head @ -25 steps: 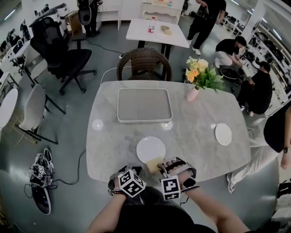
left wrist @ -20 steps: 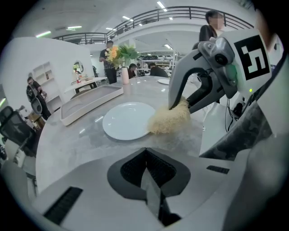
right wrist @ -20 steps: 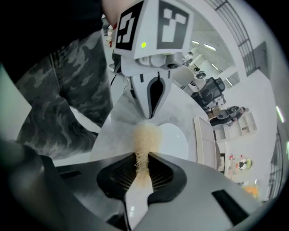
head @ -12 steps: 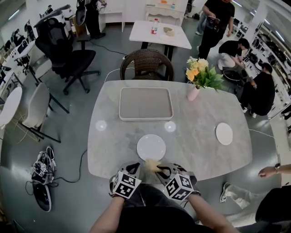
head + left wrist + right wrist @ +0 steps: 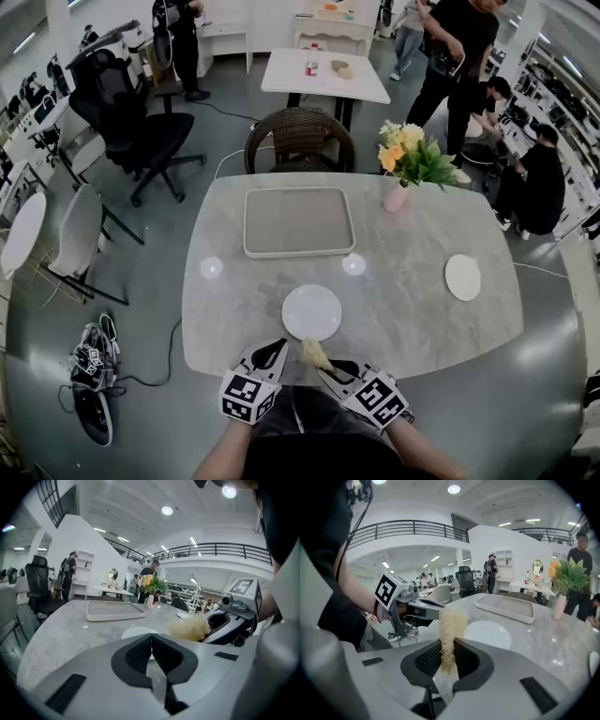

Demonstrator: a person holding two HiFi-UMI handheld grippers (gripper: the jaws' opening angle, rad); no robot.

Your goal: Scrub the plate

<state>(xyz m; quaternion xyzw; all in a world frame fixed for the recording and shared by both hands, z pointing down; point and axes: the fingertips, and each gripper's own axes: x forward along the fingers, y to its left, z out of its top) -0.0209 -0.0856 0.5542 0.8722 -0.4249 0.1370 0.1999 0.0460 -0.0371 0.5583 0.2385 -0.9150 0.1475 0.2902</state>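
A round white plate (image 5: 311, 312) lies on the marble table (image 5: 412, 309) near its front edge; it also shows as the plate (image 5: 138, 632) and the plate (image 5: 488, 634) in the gripper views. My right gripper (image 5: 325, 363) is shut on a yellow fibrous scrubber (image 5: 314, 353), held just short of the plate at the table's edge. The scrubber (image 5: 450, 631) stands up between the jaws of the right gripper (image 5: 449, 656). My left gripper (image 5: 271, 351) hangs beside it on the left. In its own view the left gripper (image 5: 151, 645) is shut with nothing in it.
A grey tray with a white rim (image 5: 298, 222) sits at the table's far middle. A vase of flowers (image 5: 397, 194) stands at the back right and a small white plate (image 5: 462, 277) at the right. A wicker chair (image 5: 300, 136) stands behind the table; people stand far right.
Both grippers have drawn back toward me. The scrubber, which touched the plate's near rim a second ago, now sits off the plate by the table edge.
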